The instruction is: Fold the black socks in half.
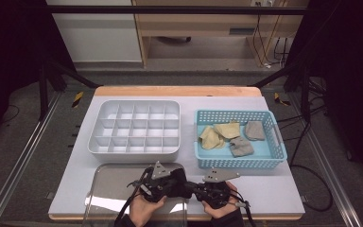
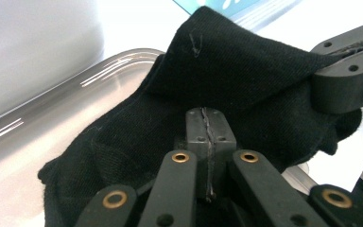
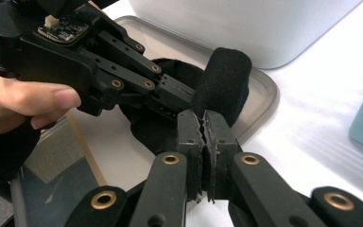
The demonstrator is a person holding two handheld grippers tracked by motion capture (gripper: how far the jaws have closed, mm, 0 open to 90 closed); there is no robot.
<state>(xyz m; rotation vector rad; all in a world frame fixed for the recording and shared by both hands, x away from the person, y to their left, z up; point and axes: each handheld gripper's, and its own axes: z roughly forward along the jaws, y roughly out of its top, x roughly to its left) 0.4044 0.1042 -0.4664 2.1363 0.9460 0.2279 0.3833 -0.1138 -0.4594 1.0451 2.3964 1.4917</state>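
Your left gripper [image 2: 207, 142] has its jaws pressed together on the black cloth [image 2: 246, 80], with a thin fold of the fabric pinched in the seam between them. Your right gripper [image 3: 203, 137] is also clamped tight, its jaws meeting on an edge of the same cloth, which bunches up just beyond them. The cloth hangs between your two grippers, above the near right part of the clear tray [image 1: 108, 189] at the front of the desk [image 1: 274, 189]. Behind it stand the white divided box [image 1: 134, 149] and the blue basket [image 1: 238, 163] with folded cloths inside. No readable writing or label shows anywhere.
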